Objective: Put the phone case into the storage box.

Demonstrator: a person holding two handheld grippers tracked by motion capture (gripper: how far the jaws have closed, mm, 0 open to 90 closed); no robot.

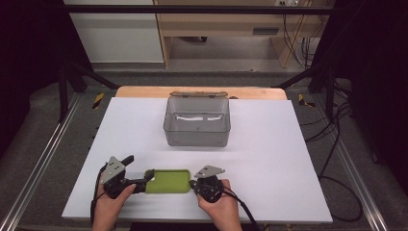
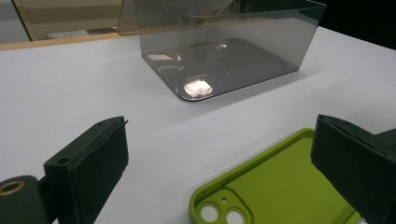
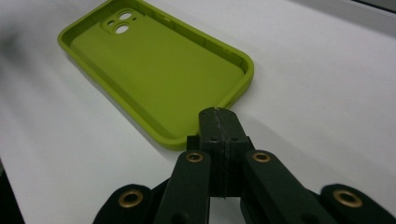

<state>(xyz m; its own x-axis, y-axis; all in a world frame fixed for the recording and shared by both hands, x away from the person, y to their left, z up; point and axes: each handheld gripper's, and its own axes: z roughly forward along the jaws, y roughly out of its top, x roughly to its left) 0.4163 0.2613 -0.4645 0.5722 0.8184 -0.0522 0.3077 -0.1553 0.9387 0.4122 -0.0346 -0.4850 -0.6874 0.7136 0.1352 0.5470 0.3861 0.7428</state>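
I have the green phone case flat on the bench, near its front edge; left tool gapes over its camera end, right tool pressed together at the other. Next I'd clamp it, then carry it to the clear box

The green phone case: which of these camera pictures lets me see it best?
The right gripper view: the whole green phone case lies open side up, camera holes and rim sharp. The left gripper view shows its camera-hole end, partly behind a jaw. The high view shows it small between the two grippers.
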